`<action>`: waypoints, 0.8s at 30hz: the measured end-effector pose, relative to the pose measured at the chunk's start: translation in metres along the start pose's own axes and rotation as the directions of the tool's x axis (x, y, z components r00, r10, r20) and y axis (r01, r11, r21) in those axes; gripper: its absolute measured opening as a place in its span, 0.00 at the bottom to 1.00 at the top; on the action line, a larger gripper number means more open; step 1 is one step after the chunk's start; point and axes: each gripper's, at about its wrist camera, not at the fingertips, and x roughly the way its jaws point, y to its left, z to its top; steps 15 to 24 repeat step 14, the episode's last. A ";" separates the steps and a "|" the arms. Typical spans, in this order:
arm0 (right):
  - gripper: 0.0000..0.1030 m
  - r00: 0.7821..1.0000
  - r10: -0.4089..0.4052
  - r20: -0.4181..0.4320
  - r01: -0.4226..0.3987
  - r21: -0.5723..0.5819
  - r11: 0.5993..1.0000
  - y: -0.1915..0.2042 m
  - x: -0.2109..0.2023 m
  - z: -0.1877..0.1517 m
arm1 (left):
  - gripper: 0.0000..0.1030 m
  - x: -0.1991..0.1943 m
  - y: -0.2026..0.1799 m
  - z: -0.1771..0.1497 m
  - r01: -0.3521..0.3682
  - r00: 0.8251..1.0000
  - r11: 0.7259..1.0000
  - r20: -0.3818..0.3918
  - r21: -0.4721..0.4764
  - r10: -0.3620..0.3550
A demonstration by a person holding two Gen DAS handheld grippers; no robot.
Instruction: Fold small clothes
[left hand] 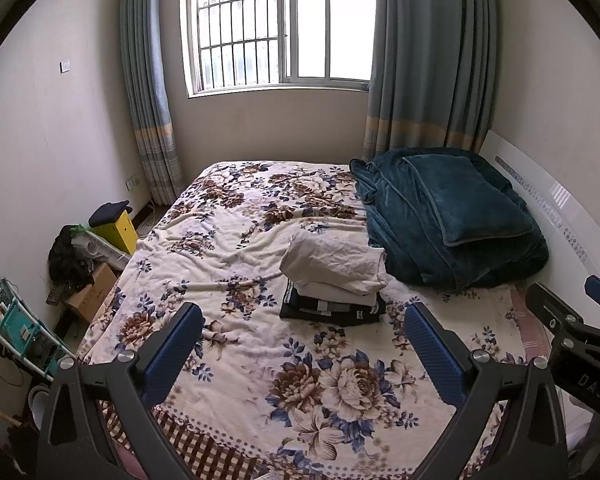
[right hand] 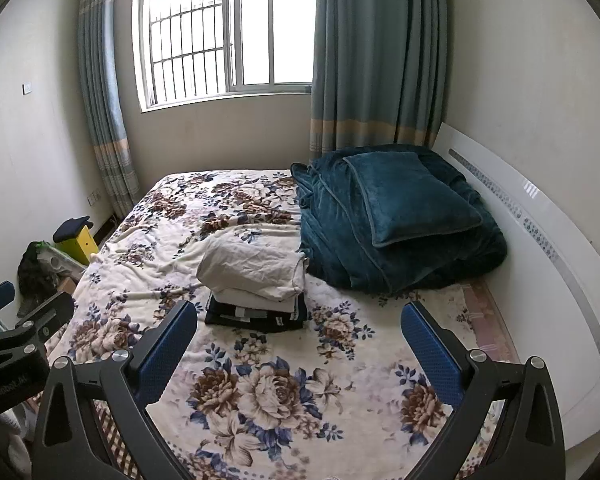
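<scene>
A stack of folded clothes (left hand: 332, 280) (right hand: 256, 292) sits mid-bed on the floral bedspread (left hand: 228, 240) (right hand: 172, 208). A cream garment (left hand: 334, 260) (right hand: 252, 266) lies on top, white and dark pieces (left hand: 328, 312) (right hand: 252, 318) beneath. My left gripper (left hand: 304, 328) hovers above the near part of the bed, open, nothing between its blue pads (left hand: 172, 356). My right gripper (right hand: 300, 328) is held alongside, also open and empty; its fingers (left hand: 596, 300) show at the right edge of the left wrist view. Both are well short of the stack.
A folded teal blanket with a pillow (left hand: 452, 216) (right hand: 396, 216) lies at the bed's right, against a white headboard (right hand: 540, 220). Left of the bed stand a yellow box (left hand: 118, 232), a cardboard box (left hand: 96, 292) and a teal rack (left hand: 24, 332). Window and curtains behind.
</scene>
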 end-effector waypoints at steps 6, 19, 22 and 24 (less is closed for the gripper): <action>1.00 1.000 -0.001 -0.001 0.001 0.001 1.000 0.000 0.000 0.000 | 1.00 -0.001 -0.001 -0.001 -0.006 1.000 1.000 0.004 0.001 0.006; 1.00 1.000 -0.002 -0.003 0.002 0.000 1.000 -0.001 0.000 0.002 | 1.00 -0.004 -0.001 0.000 -0.008 1.000 1.000 -0.001 -0.016 0.008; 1.00 1.000 -0.002 -0.003 0.002 0.000 1.000 -0.001 0.000 0.002 | 1.00 -0.004 -0.001 0.000 -0.008 1.000 1.000 -0.001 -0.016 0.008; 1.00 1.000 -0.002 -0.003 0.002 0.000 1.000 -0.001 0.000 0.002 | 1.00 -0.004 -0.001 0.000 -0.008 1.000 1.000 -0.001 -0.016 0.008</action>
